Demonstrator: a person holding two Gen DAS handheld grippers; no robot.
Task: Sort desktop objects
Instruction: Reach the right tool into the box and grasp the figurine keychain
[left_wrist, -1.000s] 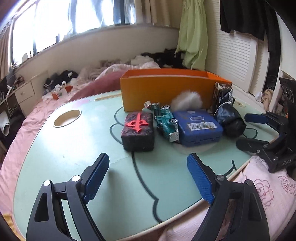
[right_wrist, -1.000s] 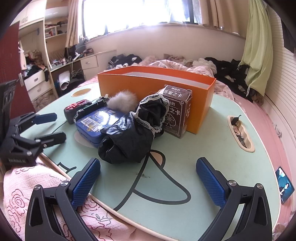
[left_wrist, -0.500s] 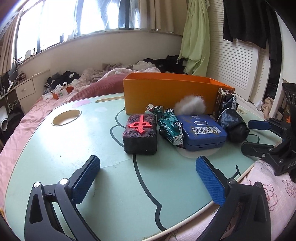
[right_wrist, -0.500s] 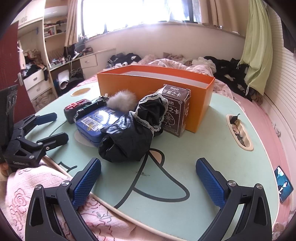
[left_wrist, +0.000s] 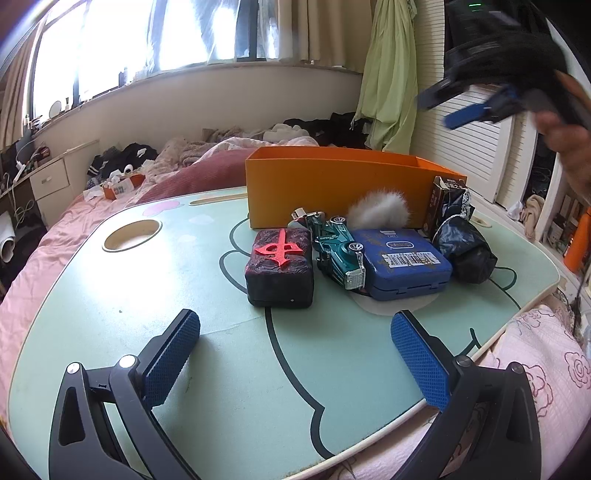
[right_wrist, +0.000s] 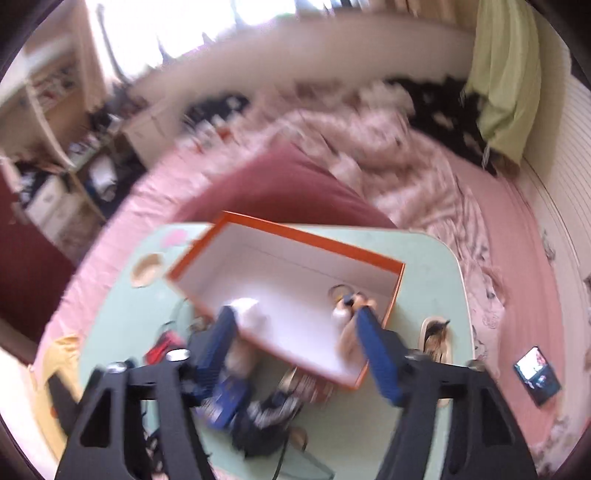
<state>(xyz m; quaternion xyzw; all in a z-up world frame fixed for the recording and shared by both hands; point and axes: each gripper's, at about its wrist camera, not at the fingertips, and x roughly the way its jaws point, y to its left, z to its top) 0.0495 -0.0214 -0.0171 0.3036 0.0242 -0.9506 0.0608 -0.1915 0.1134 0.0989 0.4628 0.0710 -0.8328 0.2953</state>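
The left gripper (left_wrist: 294, 354) was held low over the near part of the mint-green table (left_wrist: 147, 295), its blue pads spread wide with nothing between them. Bare tabletop lay between it and the cluster ahead. There, a dark block with a red character (left_wrist: 279, 266), a green toy car (left_wrist: 338, 249) and a blue tin (left_wrist: 400, 261) were lined up side by side, touching or nearly so. A white fluffy ball (left_wrist: 378, 208) and a dark carton (left_wrist: 443, 201) were seen against the front wall of the orange box (left_wrist: 332, 184), with a black bundle (left_wrist: 463, 251) at the cluster's right end, near the table's right edge.

The right gripper (right_wrist: 297, 350) was raised high above the box, released and empty, in a blurred view. The box interior (right_wrist: 295, 295) was shown mostly open, with some small things near its right end.
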